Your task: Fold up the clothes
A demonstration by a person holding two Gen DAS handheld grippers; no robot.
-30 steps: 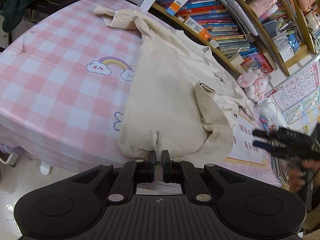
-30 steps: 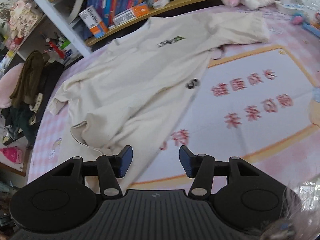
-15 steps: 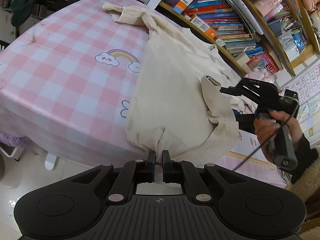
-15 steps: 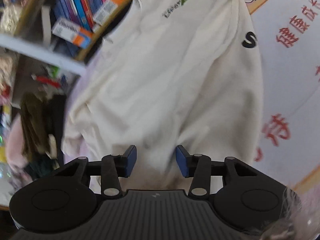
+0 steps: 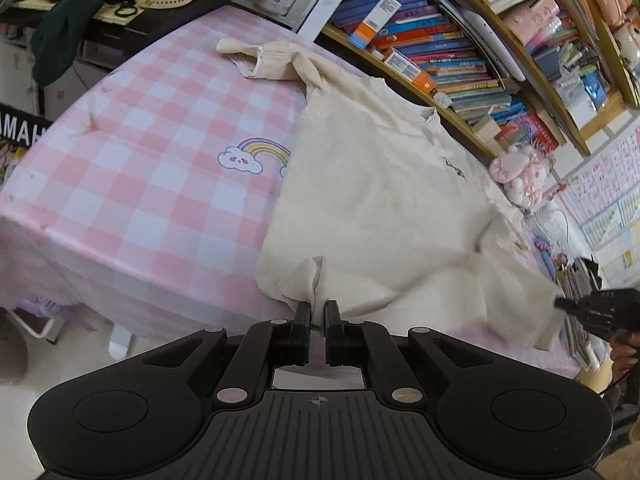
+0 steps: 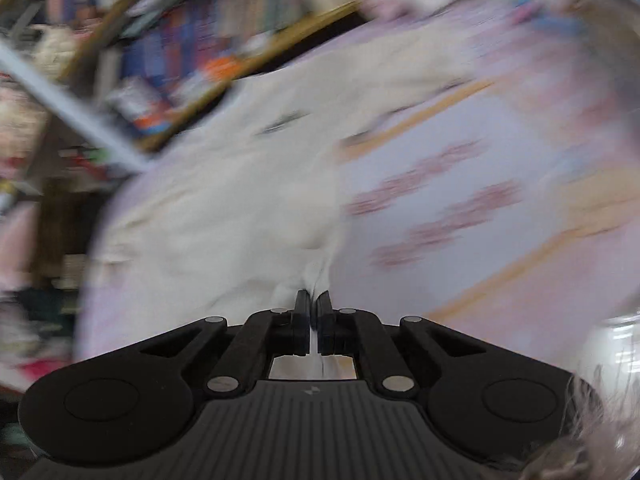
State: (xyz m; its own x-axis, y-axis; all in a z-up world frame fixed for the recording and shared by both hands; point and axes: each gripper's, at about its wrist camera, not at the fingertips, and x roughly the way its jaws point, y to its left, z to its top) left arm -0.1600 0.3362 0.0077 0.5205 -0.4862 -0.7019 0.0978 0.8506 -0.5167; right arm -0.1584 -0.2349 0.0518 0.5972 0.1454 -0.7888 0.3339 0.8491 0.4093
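A cream long-sleeved shirt lies spread on the pink checked tablecloth, collar toward the bookshelf. My left gripper is shut on a pinch of its hem at the near edge. In the left wrist view my right gripper shows at the far right, shut on the end of the shirt's sleeve, which is pulled out toward it. The right wrist view is badly blurred; there the right gripper pinches cream cloth between its closed fingers. The far sleeve lies bunched at the table's back corner.
A bookshelf packed with books runs along the table's far side, with a pink plush toy at its foot. A printed mat with red characters covers the table's right part. A dark stand with clutter sits beyond the back left corner.
The right gripper came in over the folded-in sleeve, closed on it and pulled it out to the right, so the shirt lies flatter. The left gripper kept its hold on the hem.
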